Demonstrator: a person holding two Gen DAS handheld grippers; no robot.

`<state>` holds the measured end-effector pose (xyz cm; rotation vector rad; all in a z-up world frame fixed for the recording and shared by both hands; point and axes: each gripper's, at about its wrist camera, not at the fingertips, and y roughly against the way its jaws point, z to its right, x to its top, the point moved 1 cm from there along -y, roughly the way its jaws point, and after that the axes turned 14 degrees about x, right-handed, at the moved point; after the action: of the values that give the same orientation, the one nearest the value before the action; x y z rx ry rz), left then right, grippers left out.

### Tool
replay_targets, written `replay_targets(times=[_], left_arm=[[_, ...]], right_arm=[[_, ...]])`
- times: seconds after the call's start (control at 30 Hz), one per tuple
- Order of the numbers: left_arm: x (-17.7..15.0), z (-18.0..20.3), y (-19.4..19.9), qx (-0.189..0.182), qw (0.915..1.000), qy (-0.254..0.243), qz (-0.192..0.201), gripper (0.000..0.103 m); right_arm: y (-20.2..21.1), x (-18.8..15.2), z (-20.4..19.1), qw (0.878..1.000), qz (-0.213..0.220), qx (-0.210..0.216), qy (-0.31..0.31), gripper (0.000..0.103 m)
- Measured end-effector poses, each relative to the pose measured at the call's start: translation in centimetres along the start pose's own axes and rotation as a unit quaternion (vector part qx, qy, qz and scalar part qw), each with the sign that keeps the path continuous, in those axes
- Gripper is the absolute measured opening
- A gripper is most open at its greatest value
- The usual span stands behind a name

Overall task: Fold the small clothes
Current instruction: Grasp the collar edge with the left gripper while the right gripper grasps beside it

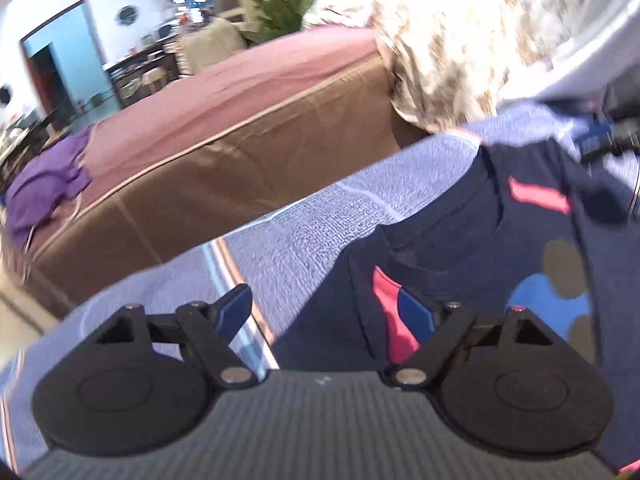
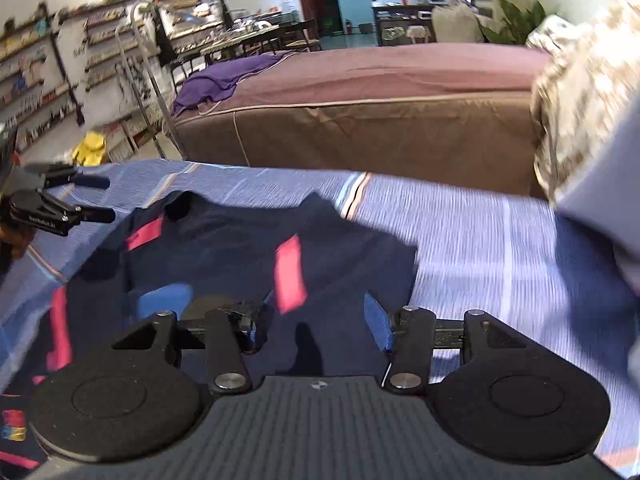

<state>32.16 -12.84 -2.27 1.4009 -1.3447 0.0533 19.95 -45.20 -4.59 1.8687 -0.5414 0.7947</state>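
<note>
In right wrist view only: yellow cloth (image 2: 89, 147) beside shelves (image 2: 48, 80)

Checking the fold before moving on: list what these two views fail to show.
- Navy shirt: its lower part is hidden behind the right gripper body in the right wrist view.
- Left gripper: open, but blurred.
- Purple cloth: too blurred to identify.
- Striped sheet: motion-smeared on the right.

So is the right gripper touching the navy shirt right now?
Cannot tell. In the right wrist view the right gripper has open jaws over the navy shirt with no cloth between them, but motion blur hides any gap or contact underneath.
</note>
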Motion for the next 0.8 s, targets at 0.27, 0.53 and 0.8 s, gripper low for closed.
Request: replay_targets(times=[0.27, 0.53, 0.8], left_arm=[[1.2, 2.4, -6.1, -0.098, 0.9858, -0.136, 0.009, 0.068], [1.2, 2.5, -5.9, -0.161, 0.9757, -0.149, -0.005, 0.019], [0.5, 2.1, 1.9, -0.128, 0.9863, -0.094, 0.044, 0.004]], right_arm=[[-6.3, 3.5, 1.9, 0.990, -0.086, 0.058, 0.094, 0.085], [-6.2, 2.5, 1.6, 0.982, -0.118, 0.077, 0.123, 0.022], [0.7, 2.3, -1.9, 0.992, -0.039, 0.099, 0.074, 0.006]])
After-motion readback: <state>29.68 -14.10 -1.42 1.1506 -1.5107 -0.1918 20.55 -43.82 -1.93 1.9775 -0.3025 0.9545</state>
